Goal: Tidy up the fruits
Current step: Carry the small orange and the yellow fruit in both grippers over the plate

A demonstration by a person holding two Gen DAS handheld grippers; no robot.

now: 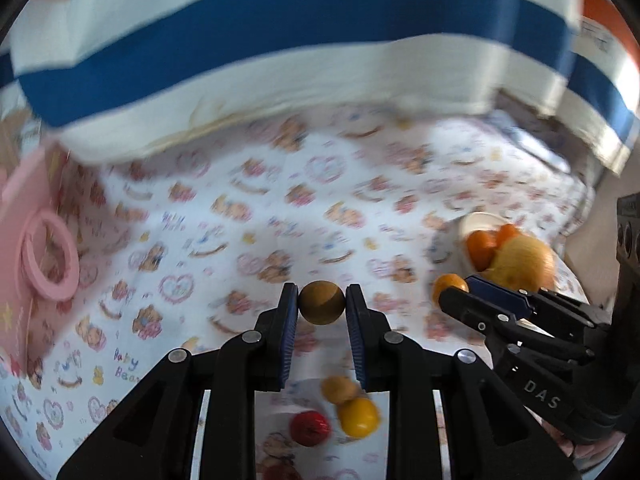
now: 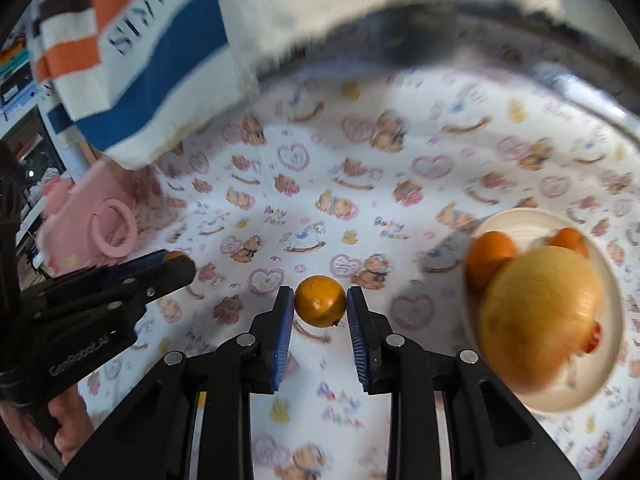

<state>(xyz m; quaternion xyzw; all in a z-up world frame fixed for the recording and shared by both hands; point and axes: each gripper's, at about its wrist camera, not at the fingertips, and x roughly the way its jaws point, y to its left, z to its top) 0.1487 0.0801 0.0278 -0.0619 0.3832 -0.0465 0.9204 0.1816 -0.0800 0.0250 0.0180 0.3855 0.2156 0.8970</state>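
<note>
Above the teddy-bear sheet (image 2: 320, 184), the left gripper (image 1: 322, 304) fingers squeeze a brown ball (image 1: 322, 303), and the right gripper (image 2: 320, 306) fingers squeeze a small orange (image 2: 320, 301).

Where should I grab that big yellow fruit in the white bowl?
Judging by its round shape, take the big yellow fruit across its widest middle, coming from above: the white bowl rim and two small oranges crowd its sides. It likely needs widely opened jaws.

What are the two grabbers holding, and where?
Left gripper pinches a brown round fruit by its sides; right gripper pinches a small orange likewise.
</note>
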